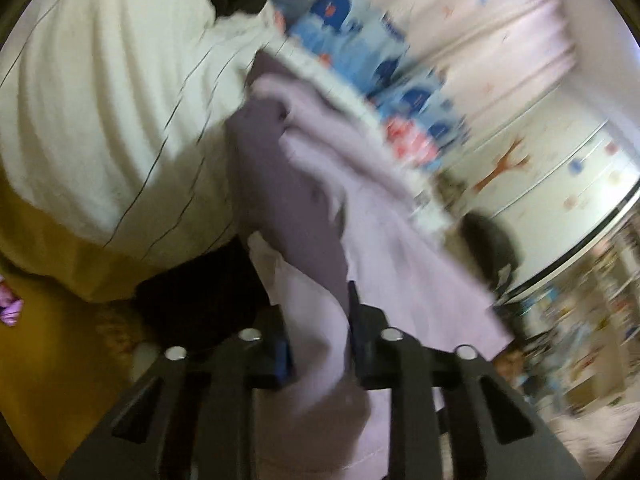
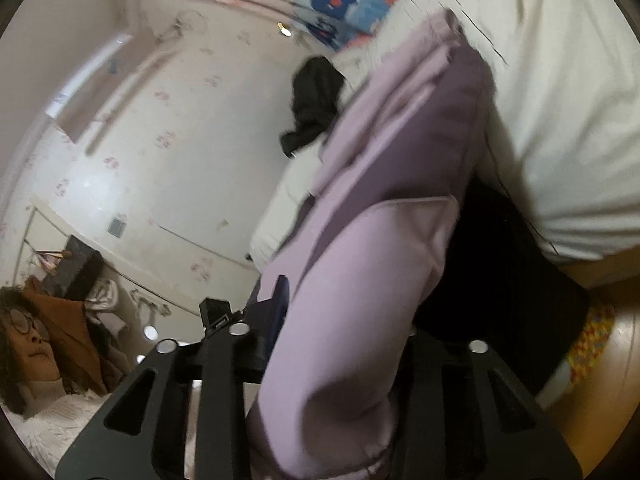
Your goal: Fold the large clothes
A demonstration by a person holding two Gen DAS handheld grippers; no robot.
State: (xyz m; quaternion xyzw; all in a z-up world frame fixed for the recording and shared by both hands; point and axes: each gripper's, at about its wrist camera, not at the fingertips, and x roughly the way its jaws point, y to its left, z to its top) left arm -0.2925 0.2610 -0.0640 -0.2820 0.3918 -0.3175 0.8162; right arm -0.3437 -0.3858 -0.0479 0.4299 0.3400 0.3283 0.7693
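A large lilac garment (image 1: 360,208) with darker purple panels hangs bunched in front of a white striped bed. In the left wrist view my left gripper (image 1: 318,336) is shut on a fold of it, the cloth pinched between the blue pads (image 1: 282,354). In the right wrist view the same lilac garment (image 2: 380,248) runs thick through my right gripper (image 2: 348,312), which is shut on it. Only that gripper's left blue pad (image 2: 280,304) shows; the cloth hides the other finger. The left view is blurred.
White bedding with thin dark stripes (image 1: 100,100) (image 2: 560,120) lies behind the garment, with a blue whale-print cloth (image 1: 360,40) and a black garment (image 2: 312,96) on it. Wooden floor (image 2: 600,380) lies below. A person in a white knit top (image 2: 52,404) is at the lower left.
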